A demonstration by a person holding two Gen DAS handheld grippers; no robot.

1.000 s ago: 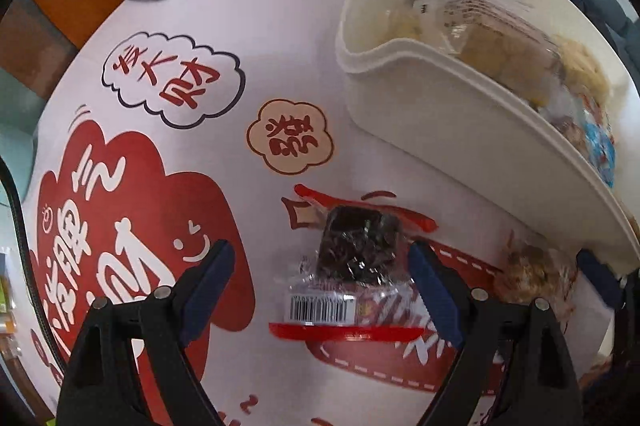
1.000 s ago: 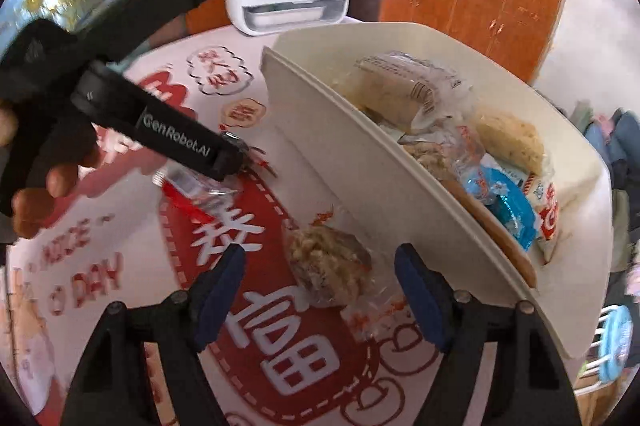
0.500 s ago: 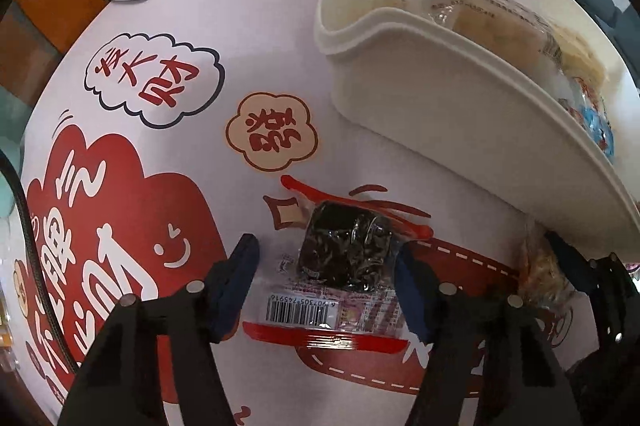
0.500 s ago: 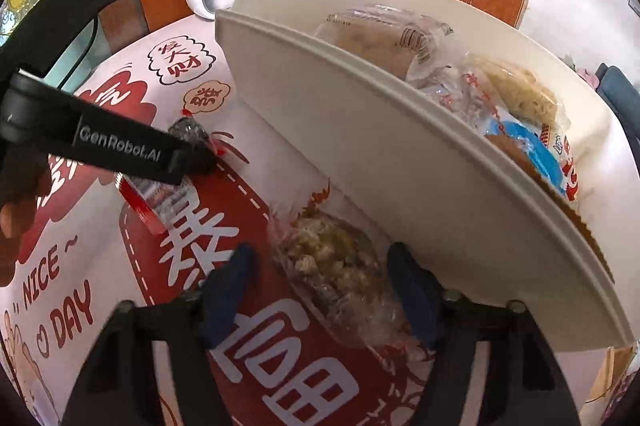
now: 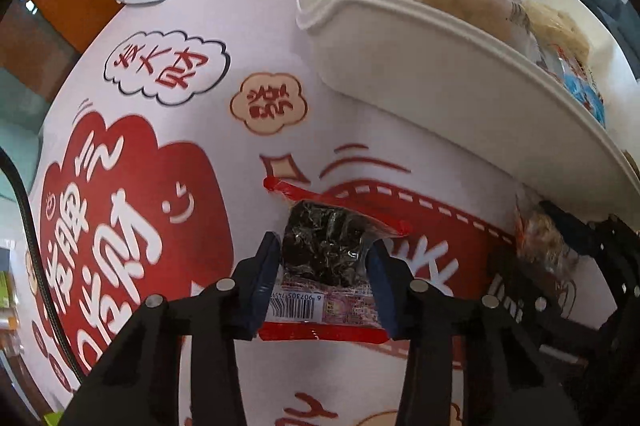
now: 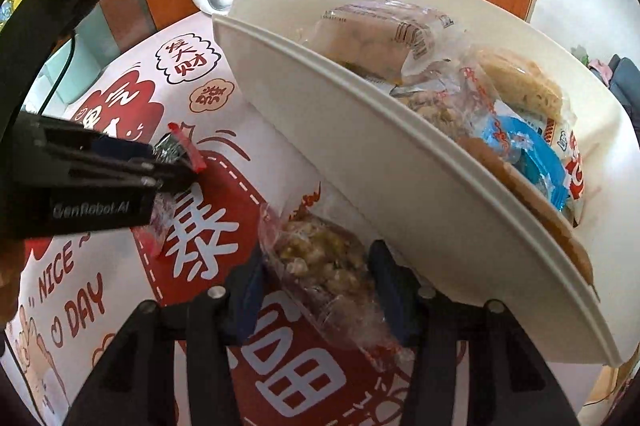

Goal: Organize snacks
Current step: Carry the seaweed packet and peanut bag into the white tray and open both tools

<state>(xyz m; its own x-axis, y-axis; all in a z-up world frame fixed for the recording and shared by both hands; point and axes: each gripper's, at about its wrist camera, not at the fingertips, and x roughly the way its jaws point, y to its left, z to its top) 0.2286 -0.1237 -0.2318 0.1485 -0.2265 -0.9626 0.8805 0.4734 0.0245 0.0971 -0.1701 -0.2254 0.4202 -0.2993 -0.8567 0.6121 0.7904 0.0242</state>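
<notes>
Snacks are what I'm sorting here, and two packets lie on the counter (image 5: 320, 38) just beside the white bin (image 5: 440, 86), each framed by one of my tools. A second ago both sets of jaws stood wide with clear gaps on either side of the packets; now both are closing. My left hand-held gripper (image 5: 325, 268) has narrowed until its blue pads sit against the flanks of the dark seaweed-like snack packet (image 5: 324, 250), and the wrapper looks lightly pinched. My right hand-held gripper (image 6: 316, 286) is closing around the clear puffed-grain snack packet (image 6: 320, 262), pads at or very near the film; I cannot tell whether it grips firmly yet. I read this as both pick-ups nearly secured, with the lift into the bin next.

The dark packet's long axis runs away from my left camera, red-sealed top end pointing toward the bin, barcode end nearest me, so the jaws span its short width. The grain packet lies on a diagonal in the right view, far end up-left, near end down-right, roughly parallel to the bin's wall. The bin already holds several wrapped snacks.
</notes>
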